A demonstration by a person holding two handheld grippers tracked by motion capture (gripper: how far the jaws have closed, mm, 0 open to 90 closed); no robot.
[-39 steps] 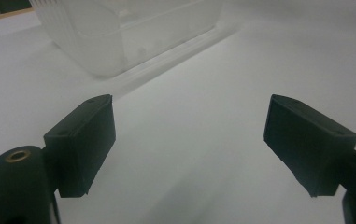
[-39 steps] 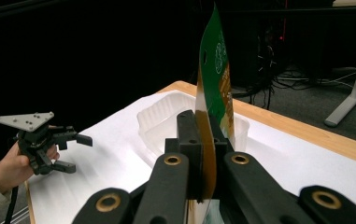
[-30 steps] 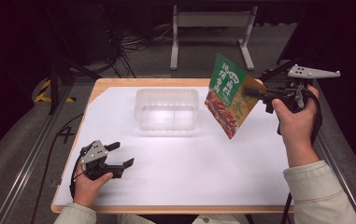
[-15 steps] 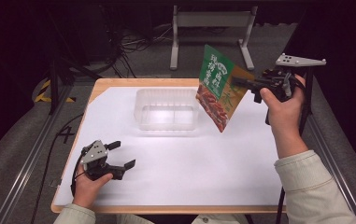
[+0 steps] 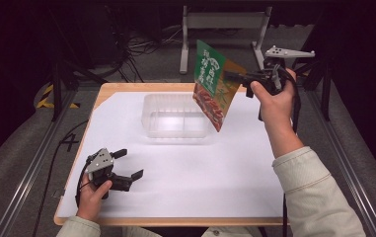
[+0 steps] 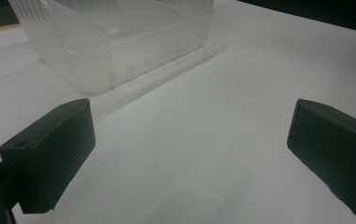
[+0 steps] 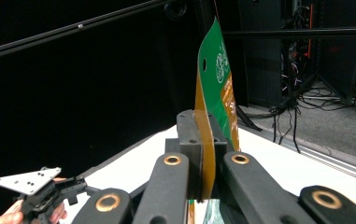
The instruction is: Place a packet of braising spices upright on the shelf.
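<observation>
A green and orange snack bag [image 5: 211, 84] hangs tilted in the air over the right end of a clear plastic container [image 5: 175, 116]. My right gripper [image 5: 229, 77] is shut on the bag's edge. In the right gripper view the jaws [image 7: 202, 140] pinch the bag [image 7: 217, 79] flat between them. At the table's front left, my left gripper [image 5: 130, 163] rests low on the white sheet. Its jaws have just been opening and have nothing between them. From the left gripper view [image 6: 189, 154], the container [image 6: 115, 42] stands ahead of the wide jaws.
A white sheet [image 5: 200, 168] covers the wooden table. A metal stand [image 5: 225, 22] and cables [image 5: 141, 44] lie beyond the far edge. Rails run along both sides of the table. The left hand and its gripper [image 7: 40, 186] appear low in the right gripper view.
My right hand has carried the bag leftward, from beside the container to over its right end. The left hand has stayed where it was.
</observation>
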